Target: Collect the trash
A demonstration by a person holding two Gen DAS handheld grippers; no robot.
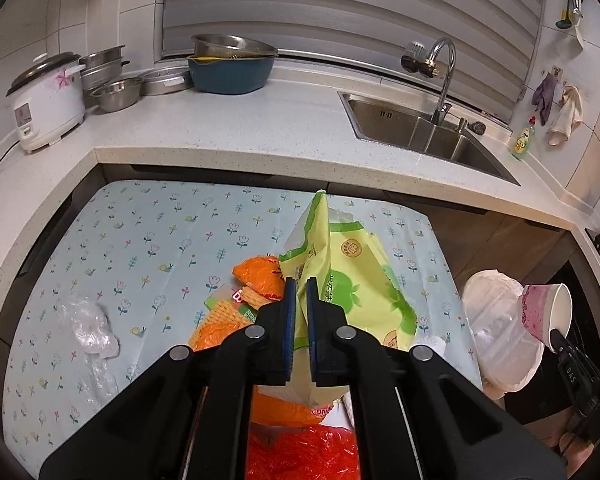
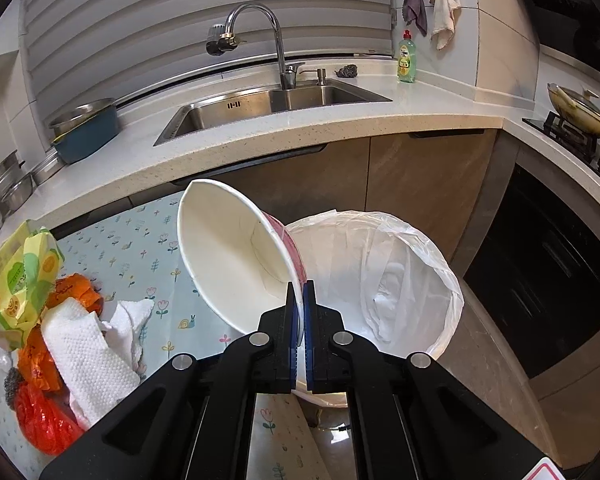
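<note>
A: Left gripper (image 1: 300,280) — jaws pinched narrow on the yellow-green wrapper (image 1: 348,276), which hangs lifted above the floral table (image 1: 160,232). Confirm?

B: Confirmed. Wrapper held clear of the pile. Under it: orange wrapper (image 1: 256,276), red plastic bag (image 1: 300,452) nearest the camera. A crumpled clear plastic bit (image 1: 88,324) lies apart, to the left on the cloth.

A: Right gripper (image 2: 300,286)?

B: Clamped on the rim of the paper bowl (image 2: 232,256). Bowl tilted, white inside facing the camera, pink print on the outer wall. It sits at the edge of the table, just beside the trash bin (image 2: 400,280).

A: Bin state?

B: White liner over the rim, mouth open. Bowl's outer wall overlaps the near-left rim in the right wrist view; touching or not, cannot tell.

A: Other trash in that view?

B: White paper towel (image 2: 88,344) draped over the pile at left, orange and red pieces beneath it.

A: Background?

B: Steel sink (image 2: 268,104) with faucet behind, on the counter.
</note>
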